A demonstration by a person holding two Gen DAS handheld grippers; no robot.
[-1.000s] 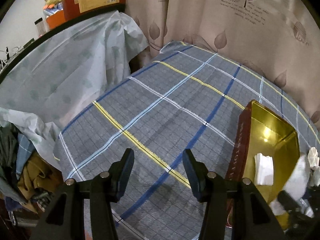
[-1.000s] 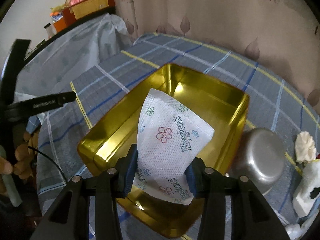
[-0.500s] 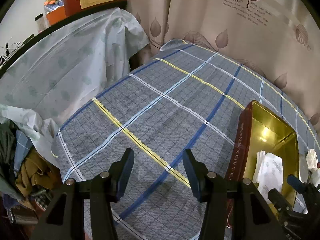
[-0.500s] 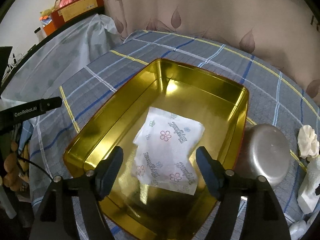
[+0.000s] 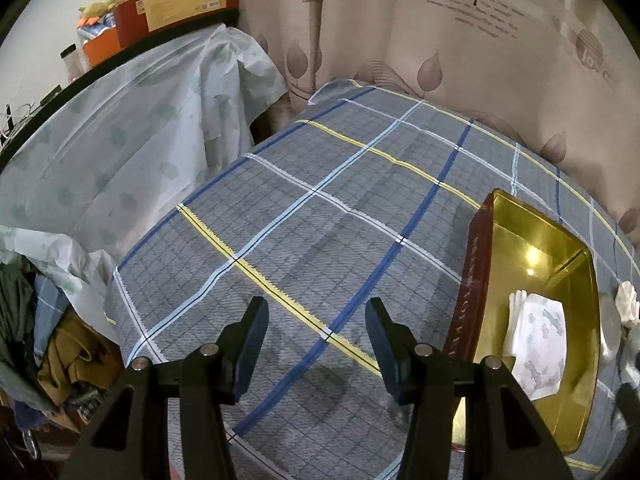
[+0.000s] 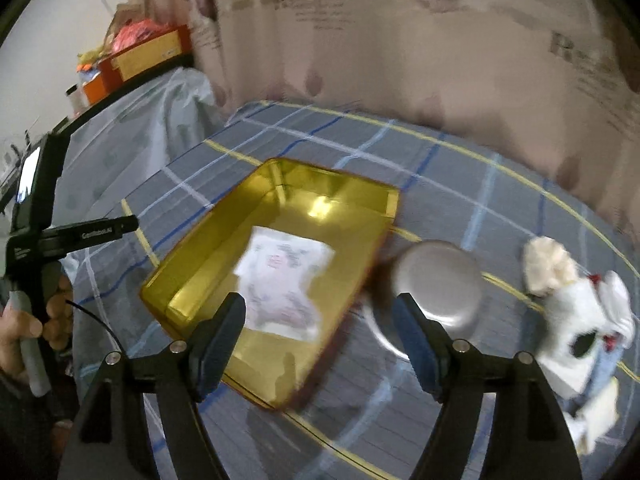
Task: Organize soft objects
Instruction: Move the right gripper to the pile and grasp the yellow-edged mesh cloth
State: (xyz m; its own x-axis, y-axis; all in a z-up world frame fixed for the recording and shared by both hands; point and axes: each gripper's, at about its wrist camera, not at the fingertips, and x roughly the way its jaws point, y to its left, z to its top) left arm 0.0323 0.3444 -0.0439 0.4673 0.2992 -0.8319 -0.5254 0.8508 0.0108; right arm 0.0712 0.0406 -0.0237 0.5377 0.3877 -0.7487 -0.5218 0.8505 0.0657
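A gold tin tray (image 6: 200,276) with dark red outer walls sits on the plaid cloth; it also shows at the right of the left wrist view (image 5: 588,304). A white tissue packet with flower print (image 6: 286,284) lies flat inside it, also seen in the left wrist view (image 5: 540,344). My right gripper (image 6: 318,336) is open and empty, above the tray's near right corner. A white plush toy (image 6: 580,320) lies on the cloth at the right. My left gripper (image 5: 316,344) is open and empty over bare cloth, left of the tray.
An upturned metal bowl (image 6: 438,280) sits just right of the tray. The plaid tablecloth (image 5: 320,208) ends at the left, beside a plastic-covered shelf (image 5: 120,128) and a clothes pile (image 5: 60,352). A curtain (image 5: 460,40) hangs behind.
My right gripper opened and let the tissue packet drop flat into the tray, then pulled back and swung right. The left gripper has barely moved.
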